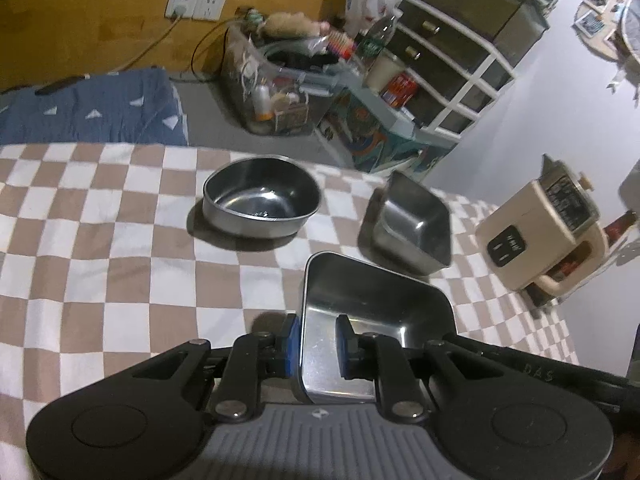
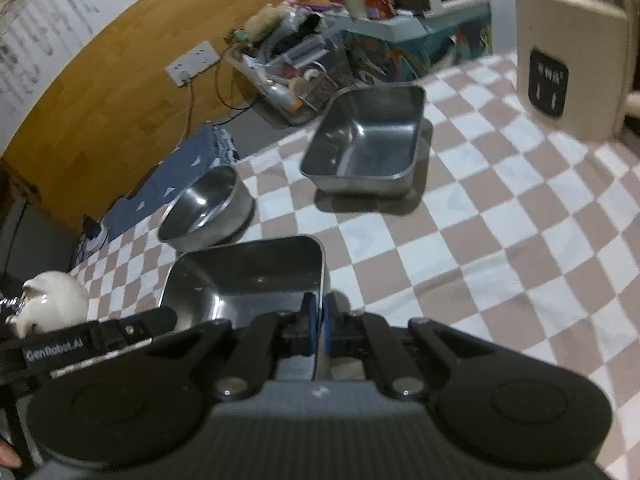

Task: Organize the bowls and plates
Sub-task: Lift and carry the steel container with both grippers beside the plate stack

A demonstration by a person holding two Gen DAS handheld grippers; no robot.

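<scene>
— How far along were we?

— Barely started. My left tool [image 1: 316, 344] and right tool [image 2: 318, 320] both pinched opposite walls of the near square pan [image 1: 376, 312], low centre of frame. The round bowl [image 1: 260, 206] and other pan [image 1: 414, 226] sat apart on the checkered worktop [image 1: 100, 240], nothing nested yet.

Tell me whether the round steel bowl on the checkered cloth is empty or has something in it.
Empty. The round steel bowl stands upright on the checkered cloth, and its bare shiny bottom shows only reflections; the right wrist view shows nothing inside either.
</scene>
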